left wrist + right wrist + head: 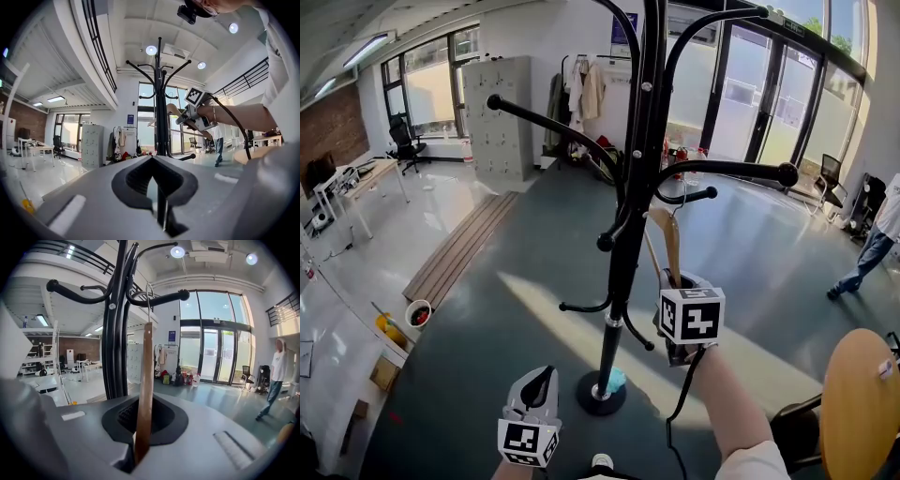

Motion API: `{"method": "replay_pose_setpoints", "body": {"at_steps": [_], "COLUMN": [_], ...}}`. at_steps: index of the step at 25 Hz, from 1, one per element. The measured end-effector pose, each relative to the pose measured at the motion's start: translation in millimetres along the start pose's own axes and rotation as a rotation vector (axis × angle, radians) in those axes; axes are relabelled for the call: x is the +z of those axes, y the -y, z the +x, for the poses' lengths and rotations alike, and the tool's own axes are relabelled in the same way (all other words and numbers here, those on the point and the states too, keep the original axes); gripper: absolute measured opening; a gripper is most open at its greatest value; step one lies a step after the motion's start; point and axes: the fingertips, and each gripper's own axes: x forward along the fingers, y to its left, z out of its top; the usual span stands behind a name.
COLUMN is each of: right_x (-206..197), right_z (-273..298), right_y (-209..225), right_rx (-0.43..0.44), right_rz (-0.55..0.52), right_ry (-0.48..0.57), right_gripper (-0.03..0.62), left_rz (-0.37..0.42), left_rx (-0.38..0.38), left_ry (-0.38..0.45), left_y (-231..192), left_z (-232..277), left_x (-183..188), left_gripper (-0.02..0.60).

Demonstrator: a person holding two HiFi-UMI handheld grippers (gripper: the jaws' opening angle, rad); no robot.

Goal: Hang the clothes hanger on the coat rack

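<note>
A tall black coat rack (623,244) with curved, ball-tipped arms stands right in front of me. My right gripper (675,281) is shut on the lower end of a wooden clothes hanger (669,242) and holds it upright beside the pole. In the right gripper view the hanger (144,390) rises edge-on from the jaws. Its metal hook (149,290) is level with a rack arm (161,298); I cannot tell whether it rests on the arm. My left gripper (539,380) hangs low near the rack's base (602,394), shut and holding nothing.
A round wooden seat (862,394) is close at my lower right. A person (867,246) walks at the far right. Wooden planks (459,248) lie on the floor to the left, with a grey cabinet (497,117) and hanging clothes (586,89) behind.
</note>
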Motion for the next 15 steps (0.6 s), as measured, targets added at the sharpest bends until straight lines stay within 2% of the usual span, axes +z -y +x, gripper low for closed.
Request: {"method": "replay_pose_setpoints", "body": {"at_steps": [5,15], "right_x": [-16.2,-27.8], "right_z": [12.1,16.2], "right_y": [-3.5,-8.3], "right_rx": [0.022,0.02], "right_rz": [0.021,0.034], "right_ry": [-0.039,-0.011], "right_gripper": [0.029,0.031], "left_rz": [-0.007,-0.008], "left_rx": [0.028,0.028], "left_ry": [-0.012,-0.019], "left_y": [-7.8,-13.2], "left_z": [-4.8,-5.6], "left_x": [-6.2,-13.1], "left_gripper": [0.0,0.0]}}
